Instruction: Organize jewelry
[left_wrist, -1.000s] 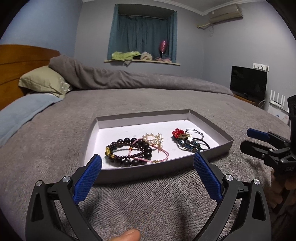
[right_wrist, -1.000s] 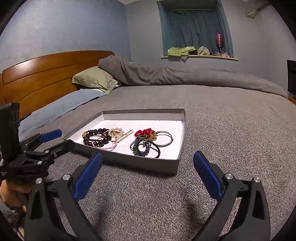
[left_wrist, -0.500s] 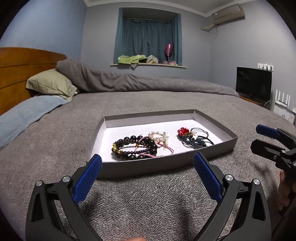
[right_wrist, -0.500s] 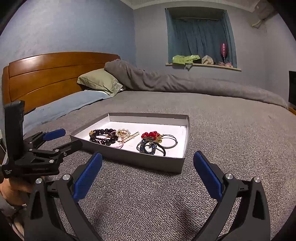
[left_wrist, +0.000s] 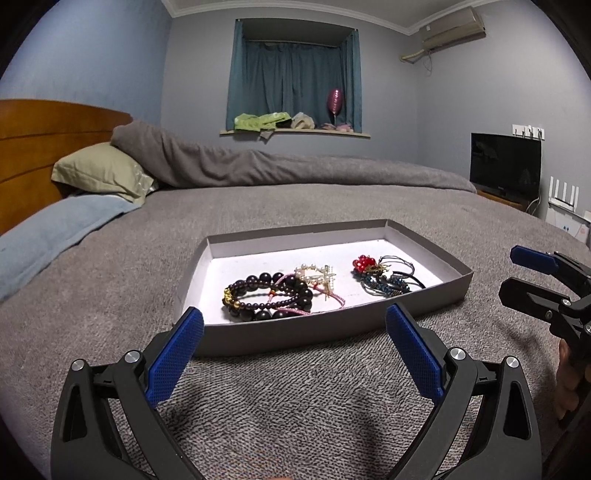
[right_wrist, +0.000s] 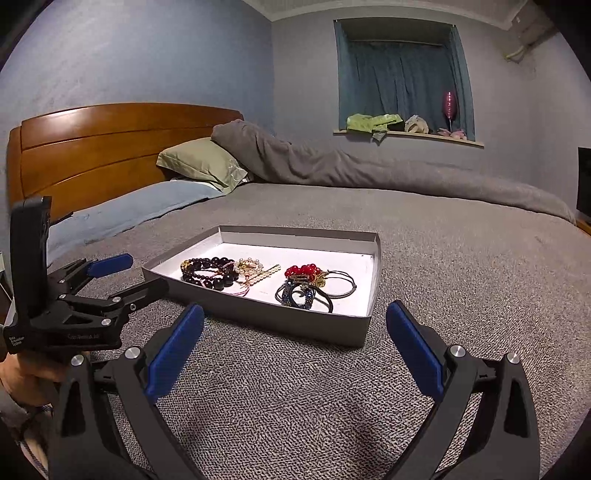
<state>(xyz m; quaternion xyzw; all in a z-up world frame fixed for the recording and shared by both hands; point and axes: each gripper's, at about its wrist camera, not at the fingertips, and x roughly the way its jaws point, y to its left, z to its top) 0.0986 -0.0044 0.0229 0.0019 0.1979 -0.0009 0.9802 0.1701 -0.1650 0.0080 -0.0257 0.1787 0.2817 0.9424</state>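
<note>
Grey bed (left_wrist: 110, 295); tangled bracelets (left_wrist: 384, 275) hard to separate.

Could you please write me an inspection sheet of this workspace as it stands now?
Surface: grey textured bedspread, flat around the tray.
Job's things: shallow grey cardboard tray with white floor; in it a dark beaded bracelet, a pearl and gold piece, a red bead cluster and dark cord bands, tangled in two heaps.
Clutter: nothing seen on the bedspread beside the tray.
Grippers: left gripper open, empty, short of the tray; right gripper open, empty.
Cables: wires by the black television.
Surroundings: wooden headboard, green pillow, curtained window.
</note>
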